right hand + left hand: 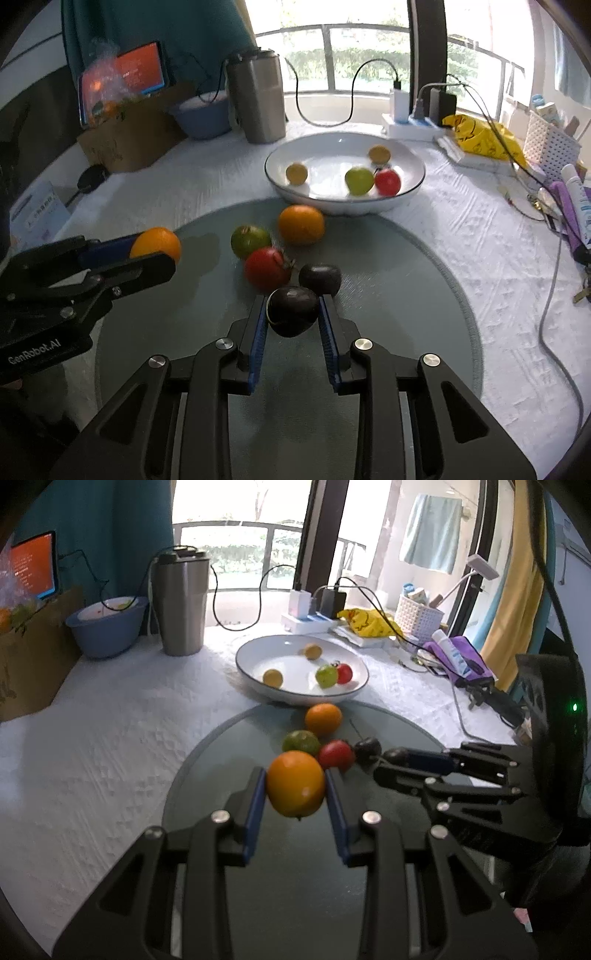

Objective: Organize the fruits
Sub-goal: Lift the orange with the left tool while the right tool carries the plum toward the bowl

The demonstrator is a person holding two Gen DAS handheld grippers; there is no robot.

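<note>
Left tool clamps glossy orange; right tool clamps dark, near-black plum.

Each fisheye sat just behind its own fingers, looking forward and down over the round glass mat toward the white bowl and the window; the left wrist view stood left of the right one (each caught the other gripper at its edge); both shared mat, bowl and steel tumbler.
</note>
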